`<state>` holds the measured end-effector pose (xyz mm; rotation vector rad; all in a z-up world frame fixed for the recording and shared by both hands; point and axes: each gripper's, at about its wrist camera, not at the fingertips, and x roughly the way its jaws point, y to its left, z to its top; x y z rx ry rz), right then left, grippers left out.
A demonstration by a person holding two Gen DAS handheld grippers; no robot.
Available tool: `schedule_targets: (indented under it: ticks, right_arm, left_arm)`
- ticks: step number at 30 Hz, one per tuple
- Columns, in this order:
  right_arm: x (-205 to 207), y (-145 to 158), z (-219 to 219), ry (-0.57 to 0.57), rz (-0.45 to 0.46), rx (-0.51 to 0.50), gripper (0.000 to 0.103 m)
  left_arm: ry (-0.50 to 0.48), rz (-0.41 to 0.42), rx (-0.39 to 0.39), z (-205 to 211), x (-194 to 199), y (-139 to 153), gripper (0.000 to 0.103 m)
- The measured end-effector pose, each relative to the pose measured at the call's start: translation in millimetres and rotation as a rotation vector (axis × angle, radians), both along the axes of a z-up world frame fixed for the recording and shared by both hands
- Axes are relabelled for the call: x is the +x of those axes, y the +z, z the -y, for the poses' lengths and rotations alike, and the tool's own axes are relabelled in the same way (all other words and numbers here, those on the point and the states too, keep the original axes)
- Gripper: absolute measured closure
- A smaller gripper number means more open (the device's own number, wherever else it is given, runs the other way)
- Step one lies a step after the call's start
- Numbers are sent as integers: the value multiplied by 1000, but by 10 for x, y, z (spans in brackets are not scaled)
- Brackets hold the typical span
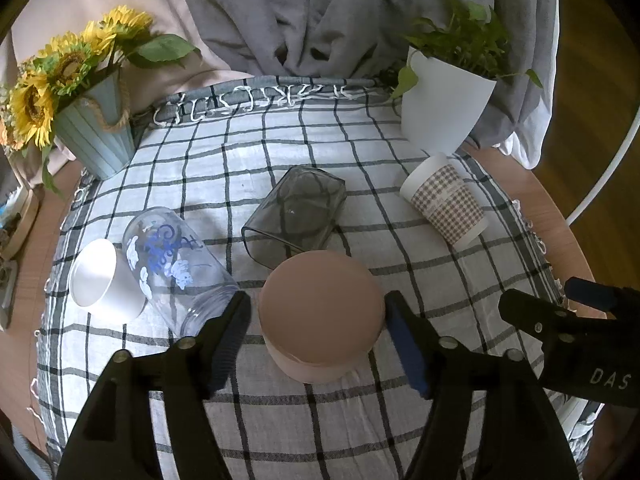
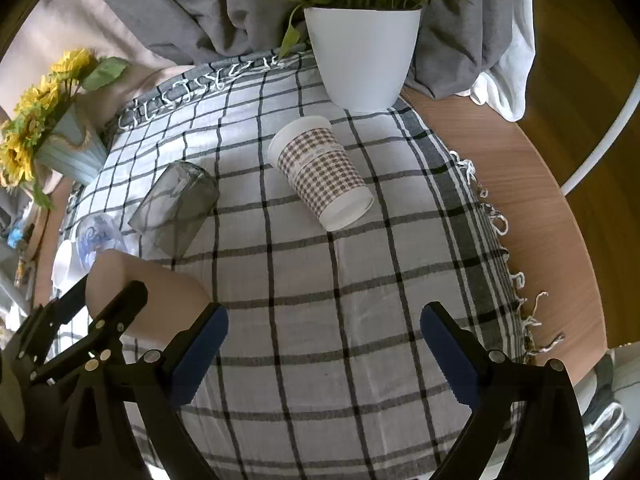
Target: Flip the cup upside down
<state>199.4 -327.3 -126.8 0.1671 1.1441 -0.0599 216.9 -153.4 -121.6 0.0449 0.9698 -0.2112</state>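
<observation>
Between the spread fingers of the left gripper (image 1: 318, 330), near the front of the checked surface (image 1: 360, 152), the pink cup (image 1: 320, 316) stands base-up; neither finger visibly touches it, suggesting placement is complete. Right gripper (image 2: 324, 344) hangs open and empty, clear of the lying paper cup (image 2: 320, 172).

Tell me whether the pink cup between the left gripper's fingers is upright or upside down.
Upside down. The pink cup stands on the checked cloth with its closed flat base facing up; the left hand-held gripper straddles it, open.
</observation>
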Motion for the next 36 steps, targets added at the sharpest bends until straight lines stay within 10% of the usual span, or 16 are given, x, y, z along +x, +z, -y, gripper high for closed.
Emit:
schedule_targets:
  ticks: [16, 36]
  right_arm:
    - [-98, 66, 186, -9, 43, 32, 6]
    - [-1039, 826, 0, 104, 304, -1, 6]
  left_arm:
    - [74, 36, -2, 105, -219, 150, 13]
    - [251, 192, 26, -300, -1523, 741, 1]
